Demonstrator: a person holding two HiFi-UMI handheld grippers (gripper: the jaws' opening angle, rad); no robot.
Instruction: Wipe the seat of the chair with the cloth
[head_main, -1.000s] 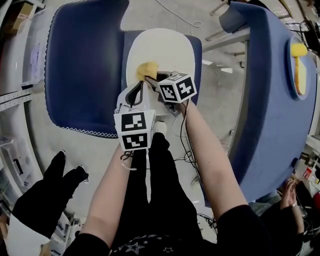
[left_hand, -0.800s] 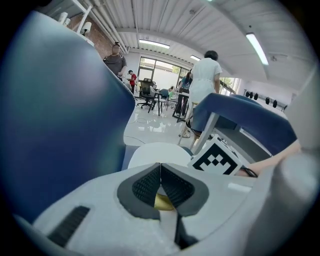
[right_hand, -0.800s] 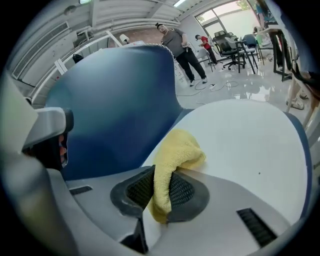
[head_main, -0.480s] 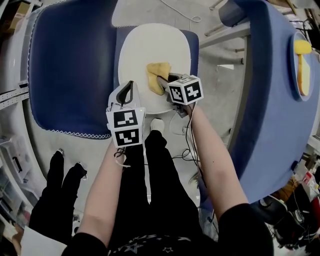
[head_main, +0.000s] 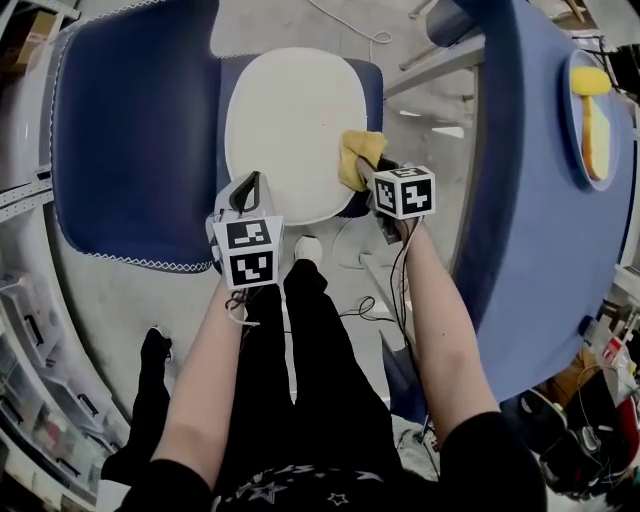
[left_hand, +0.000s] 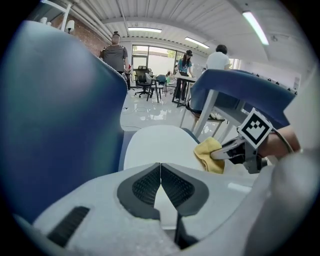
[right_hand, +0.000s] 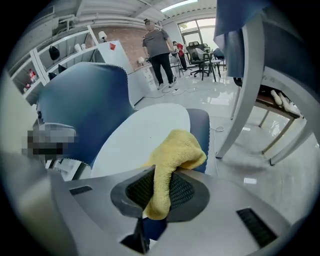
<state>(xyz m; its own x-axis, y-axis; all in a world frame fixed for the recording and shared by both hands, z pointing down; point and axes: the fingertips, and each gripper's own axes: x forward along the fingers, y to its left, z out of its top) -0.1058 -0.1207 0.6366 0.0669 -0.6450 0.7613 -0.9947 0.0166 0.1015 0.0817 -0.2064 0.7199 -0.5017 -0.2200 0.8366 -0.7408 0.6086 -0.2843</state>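
Note:
The chair's white oval seat (head_main: 290, 130) lies below me, with blue padding showing under its right rim. A yellow cloth (head_main: 357, 158) rests at the seat's right edge, and my right gripper (head_main: 372, 172) is shut on it. In the right gripper view the cloth (right_hand: 172, 160) bulges out from between the jaws over the seat (right_hand: 135, 135). My left gripper (head_main: 248, 188) is shut with nothing in it, hovering over the seat's near left rim. The left gripper view shows the seat (left_hand: 155, 145), the cloth (left_hand: 211, 155) and the right gripper (left_hand: 220, 155) from the side.
A large blue padded chair back (head_main: 135, 140) lies left of the seat. A blue table (head_main: 540, 180) with metal legs (head_main: 430, 75) stands at the right, carrying a plate (head_main: 590, 120) with yellow items. Cables run over the floor. People stand in the distance (right_hand: 159, 50).
My right gripper has dragged the yellow cloth from the middle of the seat rightward to its right edge. The left gripper has stayed near the seat's front left rim.

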